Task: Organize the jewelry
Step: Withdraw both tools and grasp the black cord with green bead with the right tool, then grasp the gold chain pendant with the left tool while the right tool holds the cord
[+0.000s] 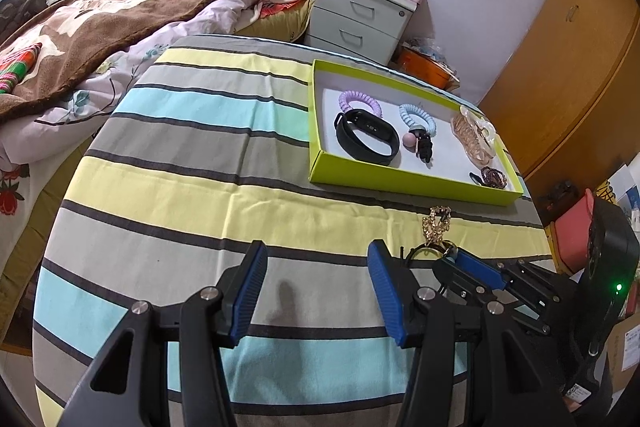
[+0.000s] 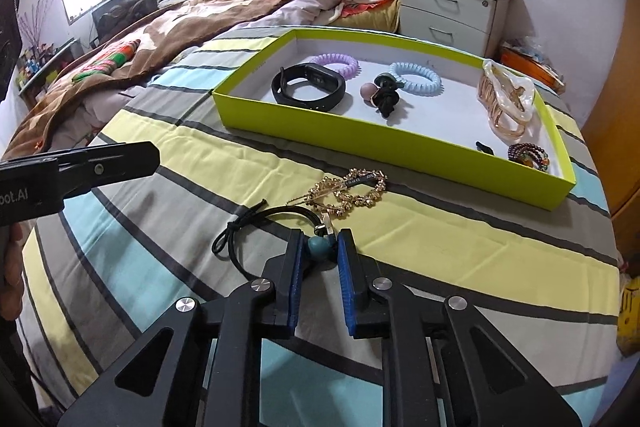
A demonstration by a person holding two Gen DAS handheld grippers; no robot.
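Now right gripper [image 2: 319, 247] pinches teal-bead hair tie [image 2: 318, 247].

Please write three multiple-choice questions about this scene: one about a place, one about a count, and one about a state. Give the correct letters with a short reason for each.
1. Where does the gold chain bracelet lie?
A. inside the green box
B. on the striped cloth in front of the box
C. on the bedside cabinet

2. How many spiral hair ties are in the green box?
A. one
B. two
C. four

3. What is the right gripper doing?
A. it stands wide open over bare cloth
B. it is closed on the teal bead of the black cord hair tie
C. it holds the black wristband

Answers:
1 B, the bracelet rests on the striped cloth, outside the box's near wall.
2 B, one purple spiral tie and one light blue spiral tie.
3 B, both blue pads press on the teal bead, with the cord looping to the left.
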